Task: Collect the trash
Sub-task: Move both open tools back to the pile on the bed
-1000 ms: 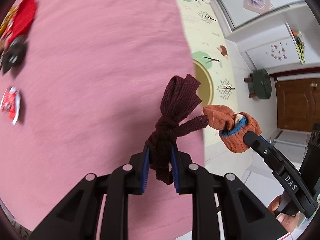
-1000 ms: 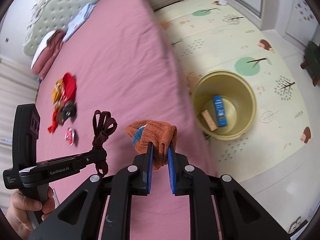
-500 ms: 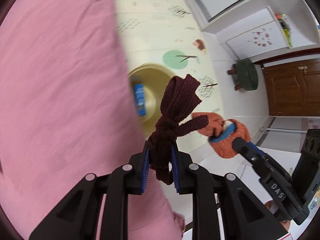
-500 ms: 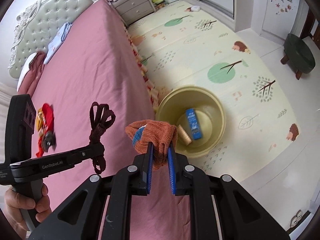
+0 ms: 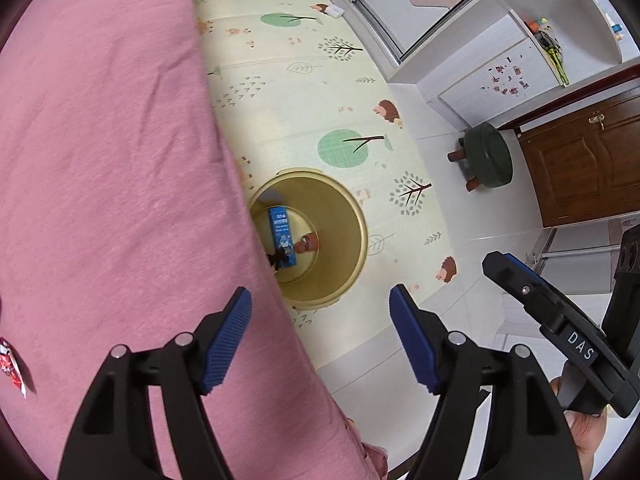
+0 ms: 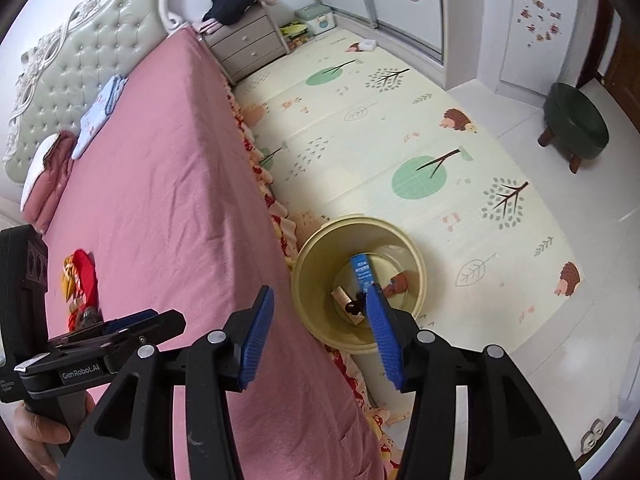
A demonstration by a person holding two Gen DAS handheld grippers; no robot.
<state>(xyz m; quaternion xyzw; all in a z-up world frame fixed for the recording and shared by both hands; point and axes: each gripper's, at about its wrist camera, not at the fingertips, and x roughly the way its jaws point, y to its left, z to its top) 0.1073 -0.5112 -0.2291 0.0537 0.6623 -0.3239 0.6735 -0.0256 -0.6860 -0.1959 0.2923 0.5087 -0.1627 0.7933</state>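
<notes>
both grippers opening, empty, over bin [image 6: 320, 248]

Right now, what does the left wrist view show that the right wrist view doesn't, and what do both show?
Only the left wrist view shows the brown door and a red-and-white wrapper on the bed. Only the right wrist view shows the headboard, the nightstand and a red-and-yellow trash pile. Both show the yellow bin holding a blue box, the green stool, and both tongs, opening with nothing between them.

The bed cover [image 6: 160, 184] is matt pink cloth. The bin [image 5: 352, 220] looks like smooth plastic, the door [image 5: 588, 164] glossy wood, the stool seat [image 6: 576, 120] smooth.
</notes>
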